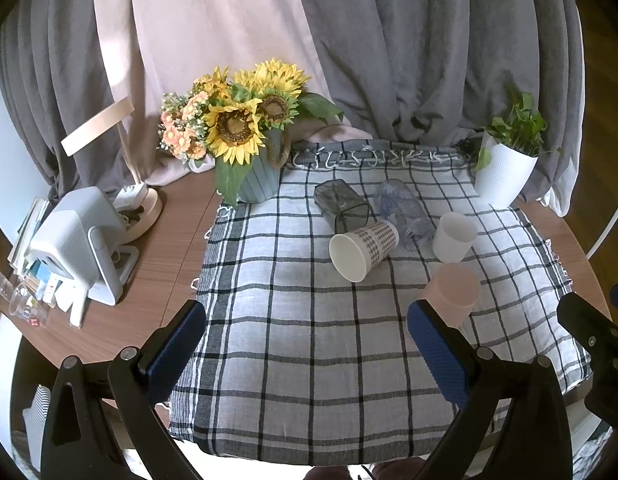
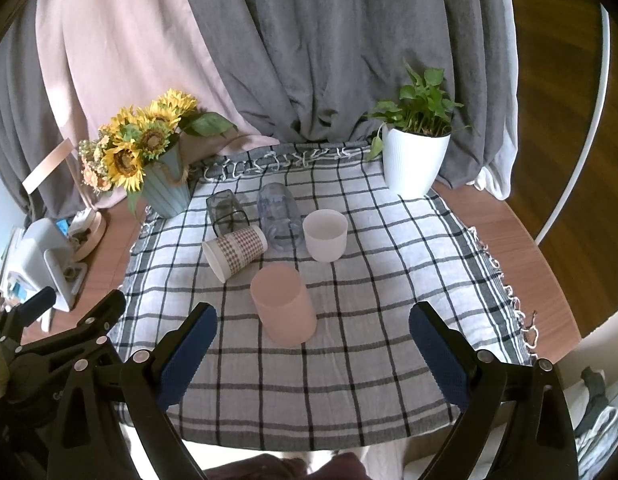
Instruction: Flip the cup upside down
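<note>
Several cups stand or lie on a checked cloth [image 1: 293,320] [image 2: 369,340]. A pink cup [image 1: 455,292] [image 2: 283,304] stands upside down nearest me. A white cup [image 1: 453,236] [image 2: 325,234] stands upright behind it. A patterned paper cup [image 1: 363,248] [image 2: 235,252] lies on its side, mouth toward me. A dark clear glass [image 1: 341,204] [image 2: 227,210] and a bluish clear glass [image 1: 405,212] [image 2: 279,216] lie on their sides behind. My left gripper [image 1: 305,344] and right gripper [image 2: 313,348] are open and empty, above the cloth's near part.
A sunflower vase [image 1: 253,176] [image 2: 165,188] stands at the cloth's back left. A white plant pot [image 1: 503,176] [image 2: 415,164] stands at the back right. A white device [image 1: 77,240] and a lamp base [image 1: 145,208] sit on the wooden table at left. Curtains hang behind.
</note>
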The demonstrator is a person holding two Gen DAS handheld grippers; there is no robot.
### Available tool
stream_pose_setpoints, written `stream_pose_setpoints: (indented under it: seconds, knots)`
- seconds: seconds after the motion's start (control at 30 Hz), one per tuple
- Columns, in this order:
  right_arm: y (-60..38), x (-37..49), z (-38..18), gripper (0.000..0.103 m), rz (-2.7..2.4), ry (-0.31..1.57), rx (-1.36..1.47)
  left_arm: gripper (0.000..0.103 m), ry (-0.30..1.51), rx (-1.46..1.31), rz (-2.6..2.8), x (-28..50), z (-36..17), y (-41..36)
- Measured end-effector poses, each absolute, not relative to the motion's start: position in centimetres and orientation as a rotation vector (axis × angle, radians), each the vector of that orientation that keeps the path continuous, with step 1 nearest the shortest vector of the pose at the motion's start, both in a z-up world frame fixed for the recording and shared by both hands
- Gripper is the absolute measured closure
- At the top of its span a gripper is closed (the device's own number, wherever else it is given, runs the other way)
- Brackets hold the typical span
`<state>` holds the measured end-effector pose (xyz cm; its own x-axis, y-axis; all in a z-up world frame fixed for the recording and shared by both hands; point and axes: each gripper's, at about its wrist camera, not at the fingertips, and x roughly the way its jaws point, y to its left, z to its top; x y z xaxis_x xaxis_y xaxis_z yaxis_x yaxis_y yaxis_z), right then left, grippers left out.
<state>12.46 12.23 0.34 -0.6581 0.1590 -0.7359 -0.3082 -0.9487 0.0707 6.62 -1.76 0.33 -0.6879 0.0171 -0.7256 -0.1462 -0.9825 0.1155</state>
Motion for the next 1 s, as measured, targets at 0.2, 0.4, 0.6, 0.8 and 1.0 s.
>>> stream_pose_setpoints:
  seconds: [0.2,0.4,0.6,0.8,1.0]
  knots:
    - [12.45,12.32,0.16,0.006,2.626,0.276,-1.153,0.000,0.251,-1.207,2.794,6.53,0.20,-1.74]
    - [12.61,12.18,0.09,0.006,2.626,0.274,-1.159,0.000,0.253,-1.209,2.795,6.40,0.09,-1.64]
    - [12.61,12.13,0.06,0.006,2.626,0.275,-1.160,0.000,0.255,-1.209,2.797,6.38,0.11,-1.59]
    - [12.60,12.13,0.08,0.006,2.627,0.273,-1.160,0.000,0.255,-1.212,2.794,6.27,0.10,-1.54]
    - [12.64,11.99,-0.15,0.006,2.625,0.274,-1.171,0.000,0.257,-1.216,2.797,6.20,-0.02,-1.60]
